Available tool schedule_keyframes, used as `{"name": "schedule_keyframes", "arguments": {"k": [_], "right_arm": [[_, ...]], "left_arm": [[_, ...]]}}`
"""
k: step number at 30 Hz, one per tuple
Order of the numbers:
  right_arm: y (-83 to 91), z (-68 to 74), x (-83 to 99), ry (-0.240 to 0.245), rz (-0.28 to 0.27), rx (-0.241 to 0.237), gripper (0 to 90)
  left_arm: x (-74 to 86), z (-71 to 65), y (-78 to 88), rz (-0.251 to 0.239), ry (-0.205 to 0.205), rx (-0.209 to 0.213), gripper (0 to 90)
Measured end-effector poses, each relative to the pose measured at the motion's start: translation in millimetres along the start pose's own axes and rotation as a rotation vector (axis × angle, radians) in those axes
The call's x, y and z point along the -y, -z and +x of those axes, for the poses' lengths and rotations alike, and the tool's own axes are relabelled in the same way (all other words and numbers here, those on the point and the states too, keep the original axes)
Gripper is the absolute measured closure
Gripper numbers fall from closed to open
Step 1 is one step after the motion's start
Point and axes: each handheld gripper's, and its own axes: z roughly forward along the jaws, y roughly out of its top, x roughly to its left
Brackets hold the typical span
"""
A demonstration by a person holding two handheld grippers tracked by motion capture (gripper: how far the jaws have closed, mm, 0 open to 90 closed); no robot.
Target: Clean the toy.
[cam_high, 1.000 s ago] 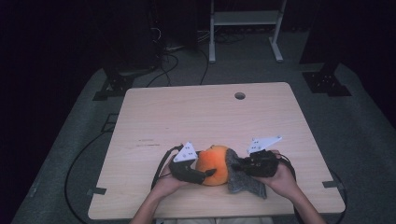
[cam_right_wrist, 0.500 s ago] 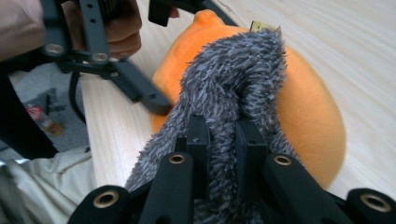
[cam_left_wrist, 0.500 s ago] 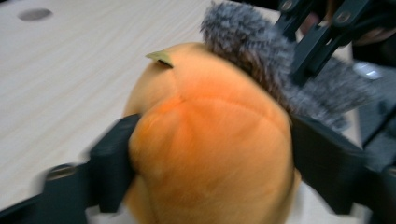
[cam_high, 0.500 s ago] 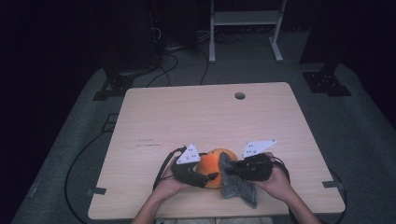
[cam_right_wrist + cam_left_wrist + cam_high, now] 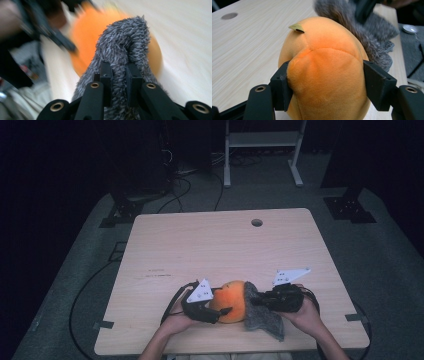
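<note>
1. Now the left gripper holds the orange plush near the front edge of the table, a little right of the middle of that edge. In the left gripper view its two jaws press into the plush from both sides, and the soft body bulges around them. The jaws have just been closing further, with the plush between them, so the grip is tighter than a moment ago.

2. The right gripper is clamped on the grey cloth. In the right gripper view its jaws stand almost together, with a fold of cloth squeezed between them and rising above them.

3. Compared with one second ago, the cloth has changed most. Then it lay lower, at the right front side of the plush, toward the front edge. Now its upper part is laid against the right side of the plush, and only its tail hangs toward the front edge.

4. The plush itself has stayed at almost the same place on the table. The left hand did not shift, while the right hand came a little toward the plush.

5. I judge that the work is wiping or wrapping the plush with the cloth. The left side fixes the plush, and the right side moves the cloth over it.

6. The firmer left grip probably helps, because the rubbing could push the plush sideways.
</note>
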Motion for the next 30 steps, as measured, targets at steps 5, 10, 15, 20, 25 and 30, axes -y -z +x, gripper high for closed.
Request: {"name": "schedule_keyframes", "arguments": {"k": [5, 10, 15, 20, 25, 30], "right_arm": [[-3.9, 9.7, -13.6, 0.048, -0.032, -0.009, 77.8], [-6.9, -2.4, 2.7, -0.009, -0.001, 0.005, 77.9], [-5.3, 2.6, 0.4, 0.010, -0.001, 0.007, 77.8], [-6.1, -19.6, 13.3, -0.068, 0.027, 0.020, 77.7], [-6.2, -29.7, 21.6, -0.098, 0.074, 0.042, 77.7], [5.0, -18.0, 3.4, -0.083, -0.036, -0.027, 77.7]], "left_arm": [[0.7, -1.1, 2.2, 0.007, -0.019, 0.007, 31.7], [-1.5, 5.0, -0.6, -0.007, 0.112, 0.032, 20.4], [-0.9, 3.7, 0.2, 0.005, 0.073, 0.014, 28.5], [3.1, 6.8, 2.6, 0.002, 0.074, 0.023, 30.0], [5.3, 6.0, 4.1, -0.001, 0.051, 0.035, 30.0], [7.2, 3.7, 3.9, -0.009, 0.011, 0.051, 30.2]]}}
